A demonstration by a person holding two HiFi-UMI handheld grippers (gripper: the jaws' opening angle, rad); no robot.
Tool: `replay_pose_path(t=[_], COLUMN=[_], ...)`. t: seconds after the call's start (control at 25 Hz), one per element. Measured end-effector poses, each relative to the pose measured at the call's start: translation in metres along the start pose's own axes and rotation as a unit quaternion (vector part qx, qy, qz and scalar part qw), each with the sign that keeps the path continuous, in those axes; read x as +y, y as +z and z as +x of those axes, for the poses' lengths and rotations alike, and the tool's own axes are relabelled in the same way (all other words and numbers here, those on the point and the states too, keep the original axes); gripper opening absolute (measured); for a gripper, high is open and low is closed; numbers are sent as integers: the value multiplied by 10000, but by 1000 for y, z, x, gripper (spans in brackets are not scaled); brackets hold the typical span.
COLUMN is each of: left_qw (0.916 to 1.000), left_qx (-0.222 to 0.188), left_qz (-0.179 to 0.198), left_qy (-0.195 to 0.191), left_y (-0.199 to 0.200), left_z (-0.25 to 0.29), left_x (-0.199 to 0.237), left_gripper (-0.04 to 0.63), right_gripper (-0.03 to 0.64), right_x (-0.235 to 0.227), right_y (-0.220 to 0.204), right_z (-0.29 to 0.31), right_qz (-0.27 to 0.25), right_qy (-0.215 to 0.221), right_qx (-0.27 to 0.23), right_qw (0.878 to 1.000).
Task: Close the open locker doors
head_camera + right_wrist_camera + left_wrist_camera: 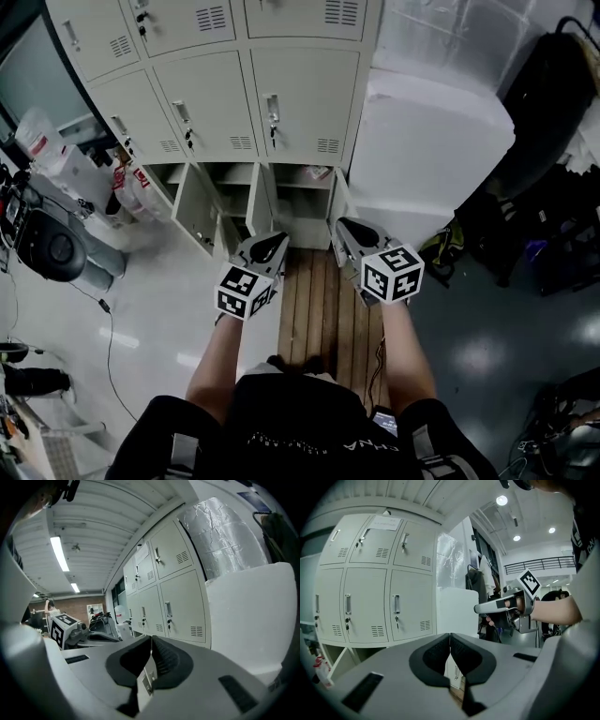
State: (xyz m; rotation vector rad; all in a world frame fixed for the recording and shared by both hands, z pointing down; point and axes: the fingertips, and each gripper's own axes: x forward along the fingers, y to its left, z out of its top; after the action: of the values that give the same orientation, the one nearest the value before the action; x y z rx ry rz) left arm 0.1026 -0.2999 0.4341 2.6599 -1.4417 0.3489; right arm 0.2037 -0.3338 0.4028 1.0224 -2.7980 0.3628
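**A:** What sort of room is this?

**B:** A hall with a glossy floor [169, 319], strip lights [58, 552] overhead, and a bank of pale lockers [281, 103] straight ahead of both claws.

**A:** What lies around the claws?

**B:** Right beneath them a slatted wooden platform [328, 309] runs up to the foot of the lockers. To the right of the right claw [349, 230] stands a big white block [431, 150], set against the lockers' side, with a foil-wrapped bulk [220, 531] above it. Farther right are dark bags [553, 103]. Well off to the left of the left claw [272, 246] sit red-and-white sacks [131, 187], and a cable [108, 337] trails over the floor. Nearest in the way are the swung-out doors themselves.

**A:** And the claws?

**B:** Both are closed, pads meeting at the tips, with nothing gripped. Through the slot behind each pair of pads a white door panel shows beyond. They are held side by side, apart, aimed at the bottom row.

**A:** Where are the doors?

**B:** In the bottom row, where three compartments gape. The left door [199, 211] juts out ahead and to the left of the left claw. The middle door [261, 202] is just beyond that claw's tip. The right door [339, 202] is just beside the right claw's tip; I cannot tell whether they touch. All three are plain pale metal. The rows above are closed, with handles and vent slots.
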Motion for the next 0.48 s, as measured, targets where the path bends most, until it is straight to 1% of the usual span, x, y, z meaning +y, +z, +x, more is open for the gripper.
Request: replay_pose_path(t=[0.24, 0.36, 0.48], left_qw=[9998, 9996, 9994], left_qx=[-148, -189, -241], left_qz=[58, 89, 128], left_qy=[-100, -169, -221], left_y=[3, -3, -14], left_z=[-36, -68, -110], left_x=[-13, -16, -17], left_gripper=[20, 20, 20], right_gripper=[37, 35, 34], right_x=[34, 64, 104], right_y=[-4, -11, -22], right_z=[-26, -30, -35], right_qz=[-34, -80, -161], right_qy=[-189, -254, -295], right_qx=[-75, -82, -64], right_qw=[9998, 9996, 9994])
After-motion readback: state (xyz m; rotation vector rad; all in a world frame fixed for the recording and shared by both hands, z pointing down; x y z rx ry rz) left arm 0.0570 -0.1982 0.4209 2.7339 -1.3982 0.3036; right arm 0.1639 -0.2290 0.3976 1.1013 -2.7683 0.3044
